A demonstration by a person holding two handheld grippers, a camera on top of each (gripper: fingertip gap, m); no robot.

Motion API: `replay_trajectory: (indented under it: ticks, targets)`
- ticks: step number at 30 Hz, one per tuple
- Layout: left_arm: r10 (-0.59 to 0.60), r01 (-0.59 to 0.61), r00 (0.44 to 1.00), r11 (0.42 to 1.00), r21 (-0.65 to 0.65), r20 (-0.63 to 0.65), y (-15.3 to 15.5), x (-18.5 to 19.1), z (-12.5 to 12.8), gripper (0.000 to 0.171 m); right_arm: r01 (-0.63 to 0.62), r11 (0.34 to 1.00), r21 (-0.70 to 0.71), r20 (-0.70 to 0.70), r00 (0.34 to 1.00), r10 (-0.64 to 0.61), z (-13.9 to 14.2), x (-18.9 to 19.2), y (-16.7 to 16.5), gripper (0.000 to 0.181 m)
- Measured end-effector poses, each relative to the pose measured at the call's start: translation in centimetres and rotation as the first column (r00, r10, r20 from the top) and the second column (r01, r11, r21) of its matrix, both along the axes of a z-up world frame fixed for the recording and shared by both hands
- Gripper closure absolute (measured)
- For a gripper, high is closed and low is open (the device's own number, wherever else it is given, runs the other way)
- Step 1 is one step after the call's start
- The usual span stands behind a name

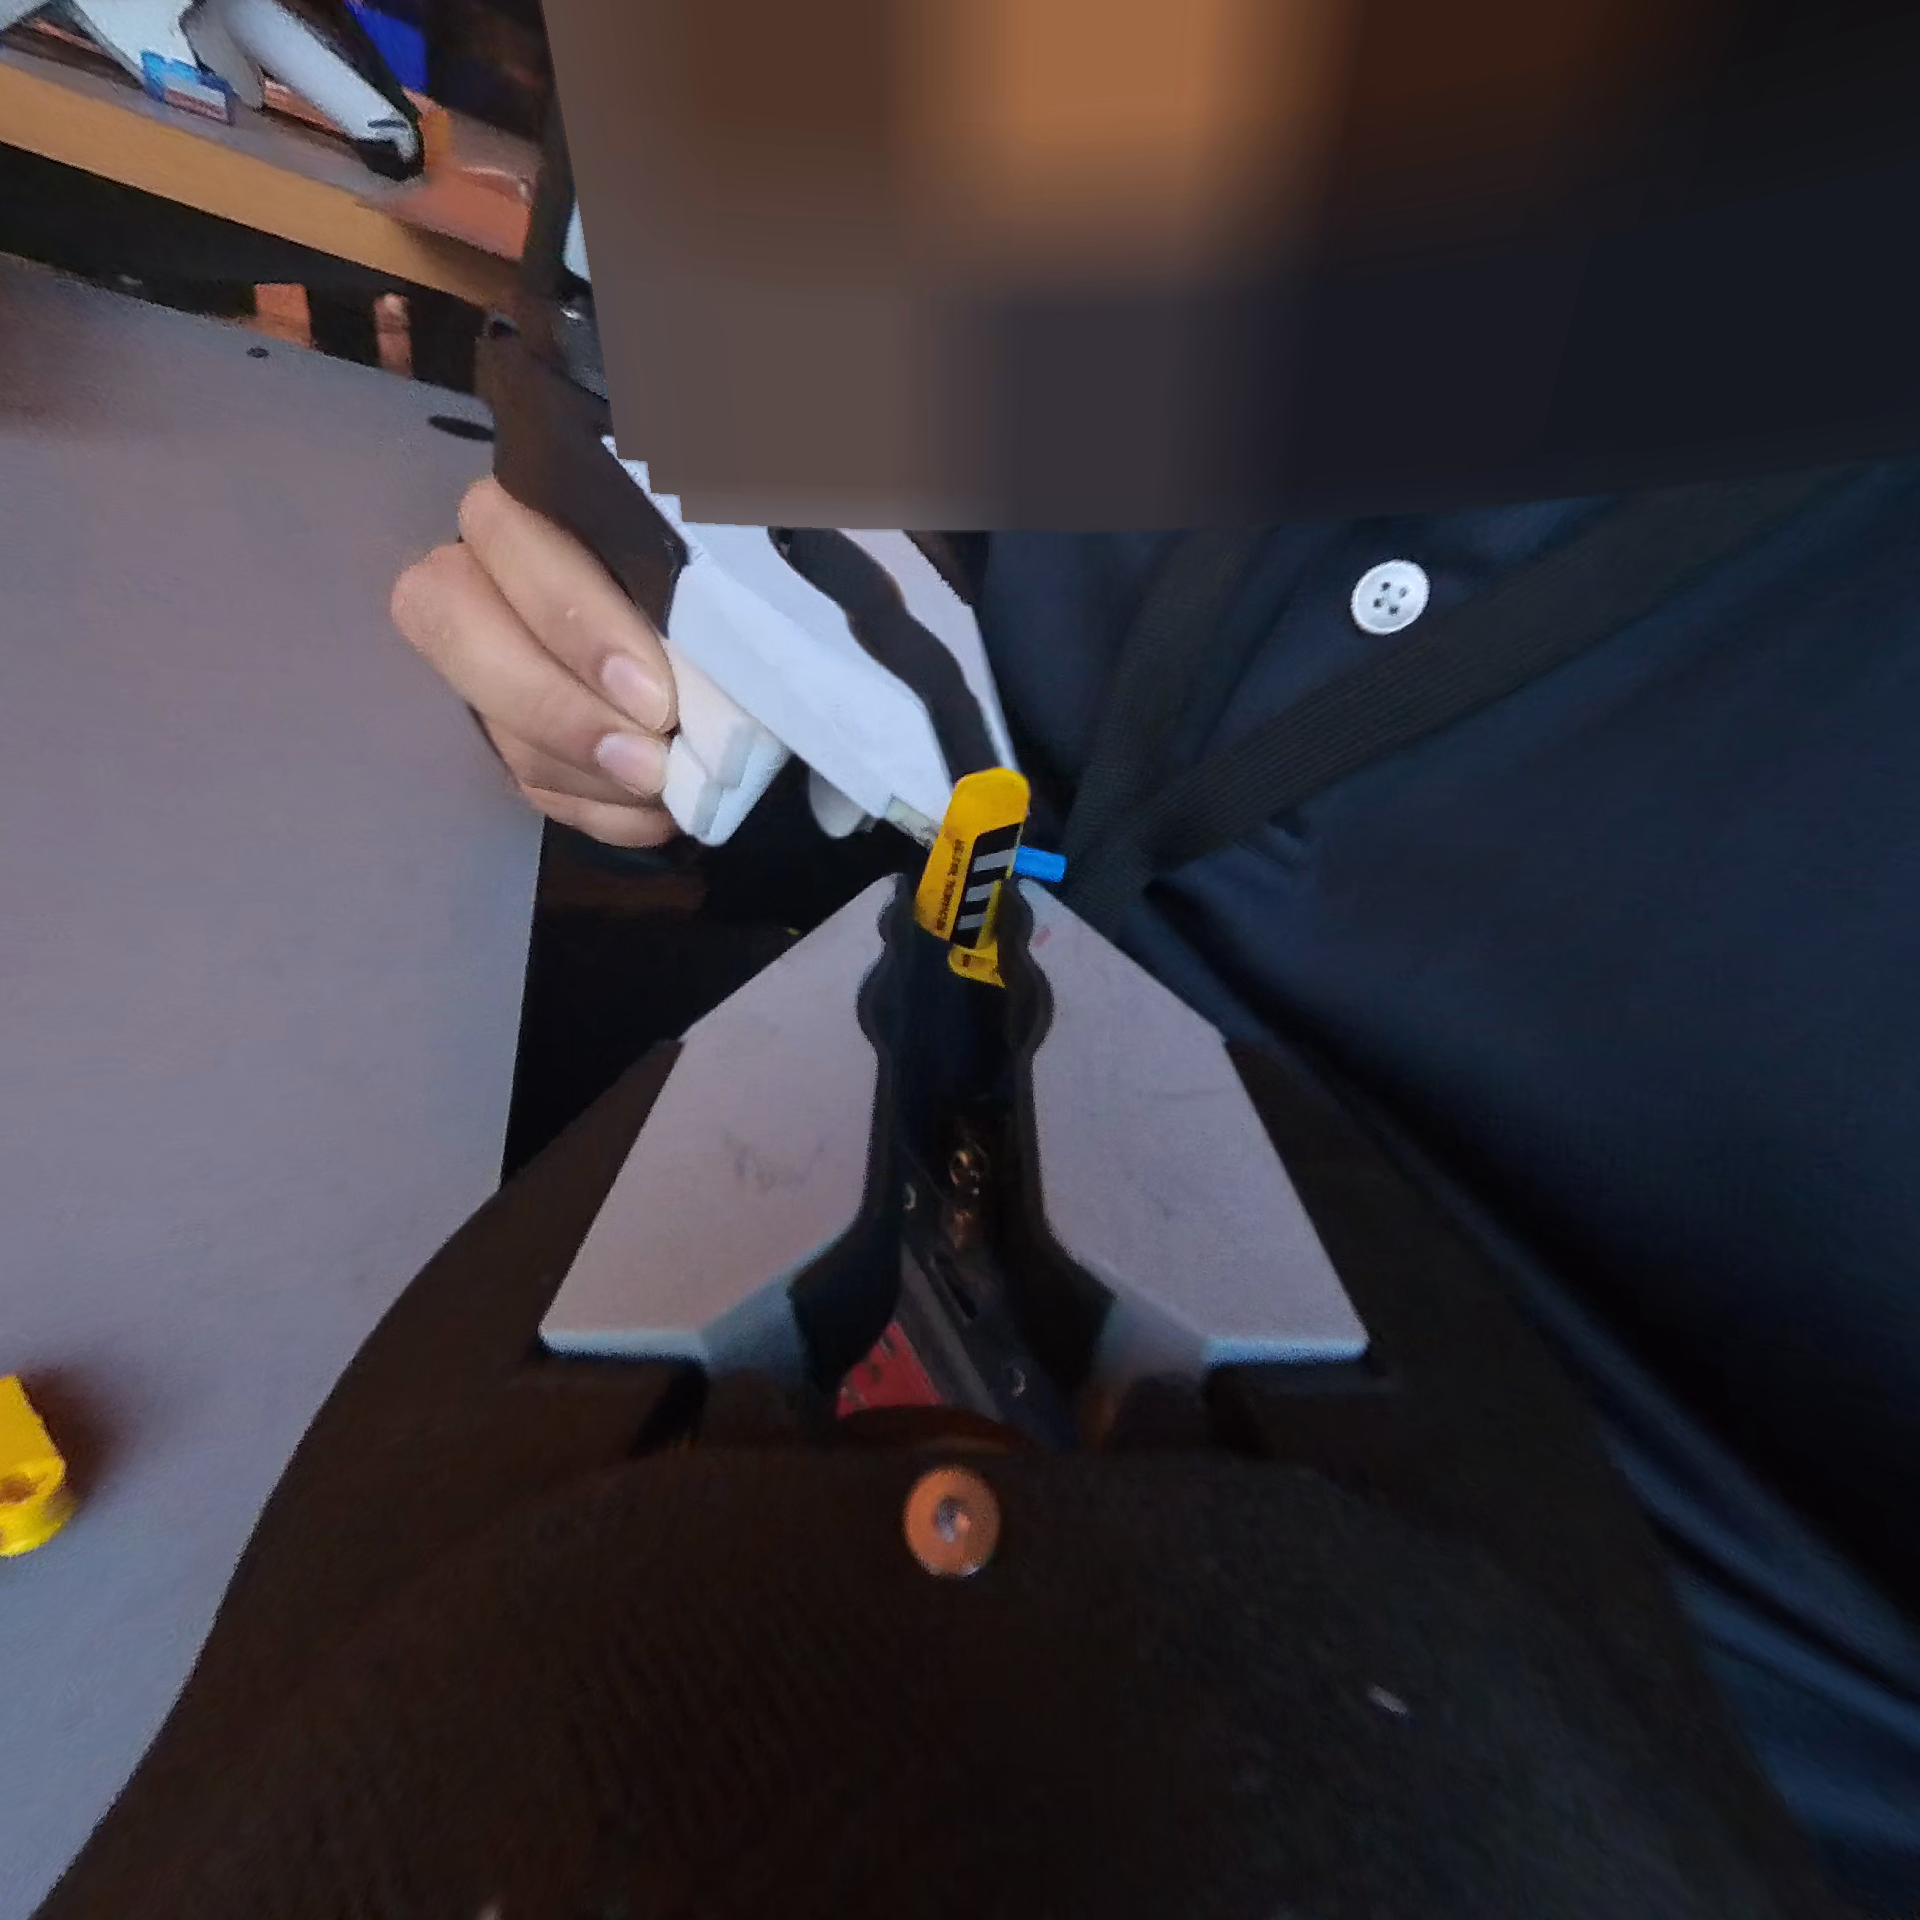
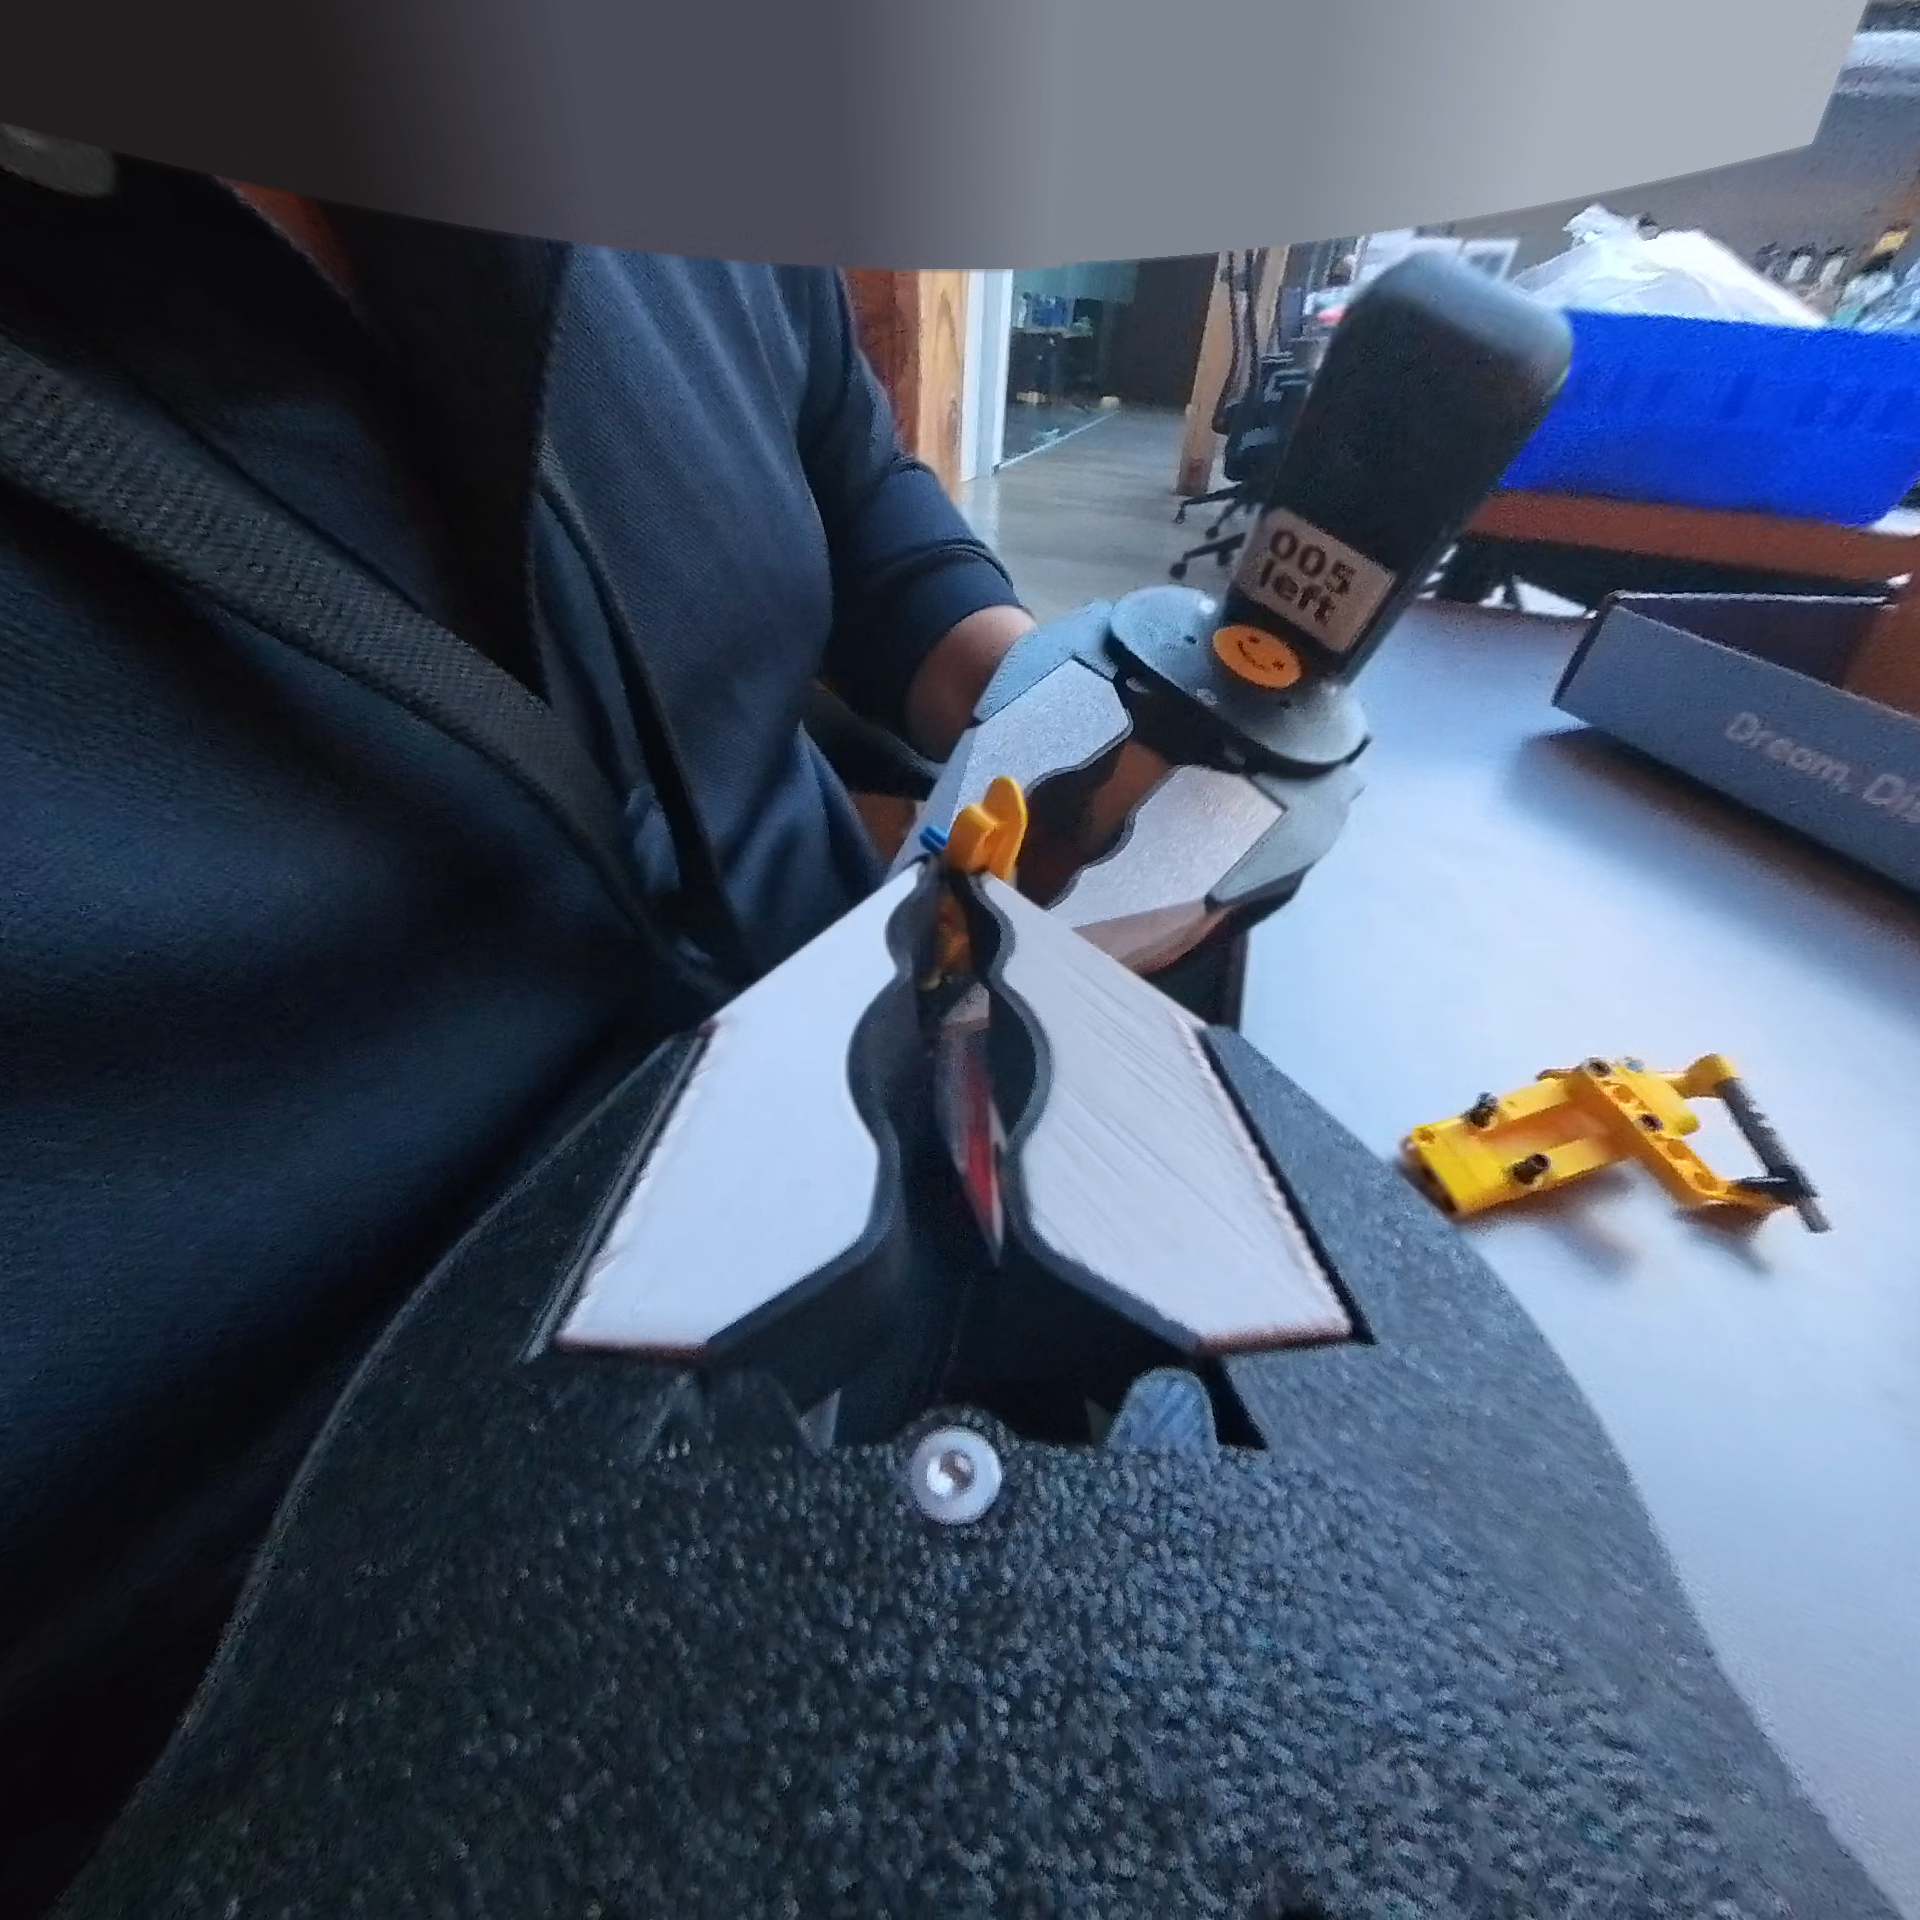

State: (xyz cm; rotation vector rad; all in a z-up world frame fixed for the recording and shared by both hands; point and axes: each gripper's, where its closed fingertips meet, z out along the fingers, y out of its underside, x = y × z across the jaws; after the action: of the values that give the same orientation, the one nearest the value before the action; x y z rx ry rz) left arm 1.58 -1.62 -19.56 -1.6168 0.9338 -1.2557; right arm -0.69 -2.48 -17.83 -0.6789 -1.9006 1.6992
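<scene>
Both of my tongs met on one small yellow piece (image 1: 971, 883): my left gripper (image 1: 961, 920) was pressed on its lower end at twelve o'clock, while my right gripper (image 2: 951, 914) pinched the same piece, a blue pin (image 1: 1041, 862) poking from its side. Off on the grey table (image 2: 1558, 935), a yellow frame assembly (image 2: 1600, 1143) lay well apart at three o'clock in my right view, with a grey box (image 2: 1745, 727) beyond it.
</scene>
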Motion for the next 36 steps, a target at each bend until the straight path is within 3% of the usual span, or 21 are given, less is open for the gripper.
replay_trajectory:
  ticks: [5,7,12,17,19,36]
  targets:
    - [0.06,-0.057,0.995,0.998,0.041,-0.077,0.4,-0.7,-0.7,0.159,0.035,0.999,-0.001,0.043,0.998,-0.035,-0.5,-0.3,0.0,0.169]
    - [0.141,-0.127,0.98,0.987,0.101,-0.142,1.2,-1.3,-0.8,0.159,0.083,0.996,-0.031,0.073,0.994,-0.081,-0.5,-0.8,0.5,0.17]
    - [0.339,-0.231,0.865,0.923,0.306,-0.37,2.8,-2.5,-2.3,0.159,0.189,0.982,-0.026,0.088,0.979,-0.186,-0.4,-1.3,1.3,0.17]
    - [0.365,-0.24,0.871,0.9,0.363,-0.329,2.6,-2.6,-1.8,0.159,0.228,0.973,0.029,0.071,0.971,-0.229,-0.4,-1.2,1.5,0.176]
    - [0.383,-0.232,0.86,0.882,0.41,-0.337,2.6,-2.7,-1.6,0.159,0.254,0.965,0.06,0.076,0.963,-0.258,-0.7,-1.0,2.0,0.169]
    - [0.412,-0.147,0.787,0.848,0.509,-0.459,3.3,-2.4,-2.2,0.159,0.279,0.94,0.195,0.064,0.953,-0.296,-1.4,-0.6,2.0,0.177]
